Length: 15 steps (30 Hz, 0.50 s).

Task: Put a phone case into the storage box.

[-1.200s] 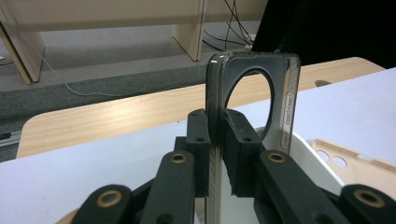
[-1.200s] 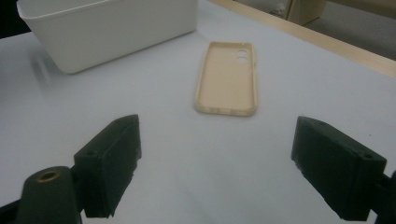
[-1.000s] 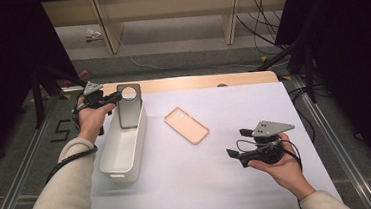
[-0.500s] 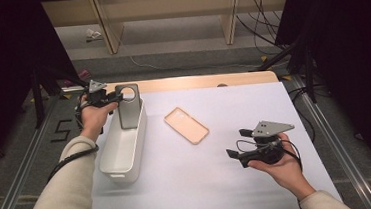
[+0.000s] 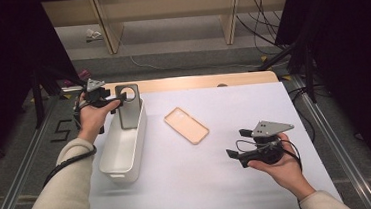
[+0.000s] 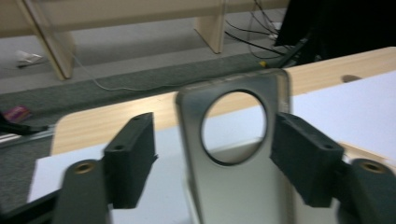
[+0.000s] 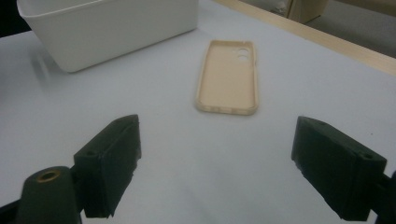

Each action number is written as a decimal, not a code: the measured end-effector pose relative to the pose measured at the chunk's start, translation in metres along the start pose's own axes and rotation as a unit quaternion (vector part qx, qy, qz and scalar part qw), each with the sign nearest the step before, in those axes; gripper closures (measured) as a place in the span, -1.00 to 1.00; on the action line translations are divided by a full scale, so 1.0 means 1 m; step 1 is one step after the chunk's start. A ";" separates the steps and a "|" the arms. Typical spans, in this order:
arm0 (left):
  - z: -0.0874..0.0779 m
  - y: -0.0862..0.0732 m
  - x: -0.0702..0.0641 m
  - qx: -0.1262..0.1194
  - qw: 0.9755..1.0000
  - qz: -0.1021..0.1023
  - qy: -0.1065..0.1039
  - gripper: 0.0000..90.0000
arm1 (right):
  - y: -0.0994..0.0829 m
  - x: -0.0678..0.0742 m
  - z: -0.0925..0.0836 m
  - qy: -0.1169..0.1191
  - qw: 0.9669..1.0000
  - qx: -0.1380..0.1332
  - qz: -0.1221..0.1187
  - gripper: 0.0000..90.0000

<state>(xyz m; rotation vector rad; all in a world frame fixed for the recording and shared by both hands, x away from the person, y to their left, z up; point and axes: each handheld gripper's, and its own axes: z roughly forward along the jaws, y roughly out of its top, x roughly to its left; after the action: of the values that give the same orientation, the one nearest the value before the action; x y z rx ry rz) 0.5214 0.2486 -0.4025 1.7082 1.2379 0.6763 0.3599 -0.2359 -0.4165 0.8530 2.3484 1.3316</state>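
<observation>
Grey plastic forms the phone case (image 5: 128, 106) that is stood upright at the far end of the white bin (image 5: 123, 148), its round camera hole at the top. It is seen between the jaws of the left gripper (image 5: 111, 96), which have just been opening; in the left gripper view a gap is seen at the left pad, while the right pad (image 6: 303, 158) lies close against the case edge. A beige phone case (image 5: 186, 125) is laid flat on the white table (image 5: 253, 104), apart from the bin. The right gripper (image 5: 235, 146) is held nearer the table's right side, its jaws spread wide with nothing between them.
</observation>
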 end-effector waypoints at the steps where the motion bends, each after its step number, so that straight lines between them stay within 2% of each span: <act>1: -0.002 0.000 -0.001 0.001 1.000 0.002 0.002 -0.54 | 0.000 0.000 0.000 0.001 1.000 0.000 0.000 -0.63; 6: -0.017 -0.001 -0.006 0.002 1.000 -0.003 -0.016 -0.84 | 0.000 0.000 0.001 0.000 1.000 0.002 -0.001 -0.63; 10: -0.031 -0.006 -0.014 0.000 0.999 0.010 -0.032 -0.94 | 0.000 0.000 0.001 0.000 1.000 0.002 0.000 -0.63; 15: -0.048 -0.015 -0.031 0.000 0.999 0.026 -0.047 -0.96 | 0.000 0.000 0.001 -0.001 1.000 0.001 0.000 -0.63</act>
<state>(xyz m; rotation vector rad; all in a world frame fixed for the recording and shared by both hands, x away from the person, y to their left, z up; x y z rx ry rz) 0.4642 0.2382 -0.3919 1.7565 1.1316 0.6194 0.3604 -0.2345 -0.4169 0.8550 2.3498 1.3280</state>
